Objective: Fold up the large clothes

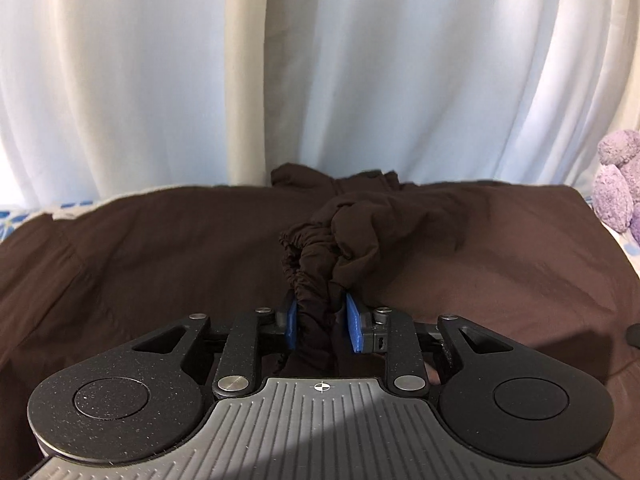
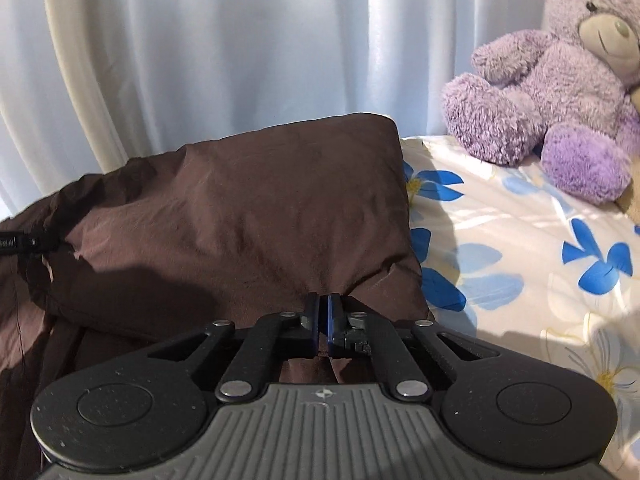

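A large dark brown garment [image 1: 160, 264] lies spread over the bed in the left wrist view. My left gripper [image 1: 322, 318] is shut on its gathered elastic cuff [image 1: 308, 264], which bunches up between the blue pads [image 1: 354, 326]. In the right wrist view the same brown garment [image 2: 248, 216] is doubled over into a thick fold near the bed's middle. My right gripper [image 2: 323, 314] is shut on the near edge of that fold, its jaws almost touching. The tip of the other gripper [image 2: 24, 242] shows at the left edge.
A purple teddy bear [image 2: 560, 88] sits at the back right on the white bedsheet with blue flowers [image 2: 520, 264]; it also shows in the left wrist view [image 1: 618, 184]. Pale curtains [image 1: 320, 60] hang close behind the bed.
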